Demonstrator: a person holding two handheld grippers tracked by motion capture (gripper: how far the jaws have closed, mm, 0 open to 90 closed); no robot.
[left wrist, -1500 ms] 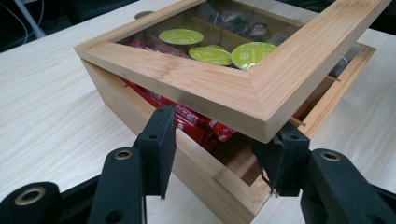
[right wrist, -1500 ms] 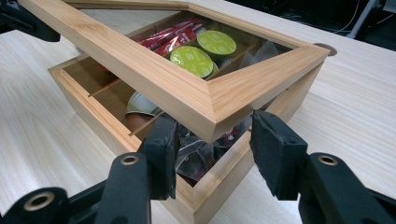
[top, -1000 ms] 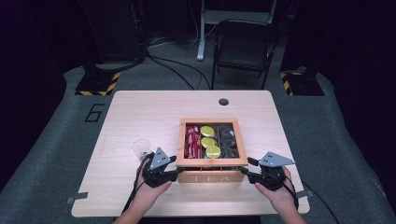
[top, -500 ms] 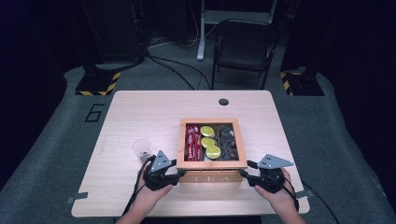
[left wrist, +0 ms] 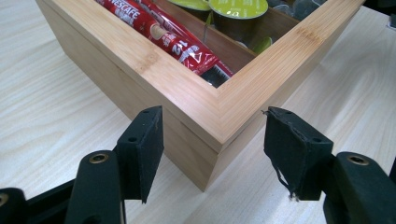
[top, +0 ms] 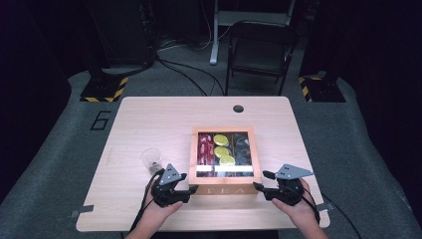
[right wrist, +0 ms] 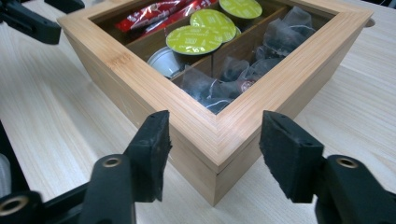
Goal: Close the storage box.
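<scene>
Tea box, square and made of pale bamboo with a visible grain, sits on the near half of the wooden table, its clear lid shut. My left gripper frames the box's near left corner and my right gripper frames the near right one, so I can handle it evenly from both sides. In the left gripper view the corner sits between the black padded jaws without touching either; the right gripper view gives the same picture. Both sets of jaws have just been opening and stand apart, clamped on nothing.

Inside, thin dividers keep the contents sorted: glossy red coffee sticks on the left, round green-topped capsules in the middle, crinkly clear tea bags on the right. A small clear plastic cup stands just left of the box.
</scene>
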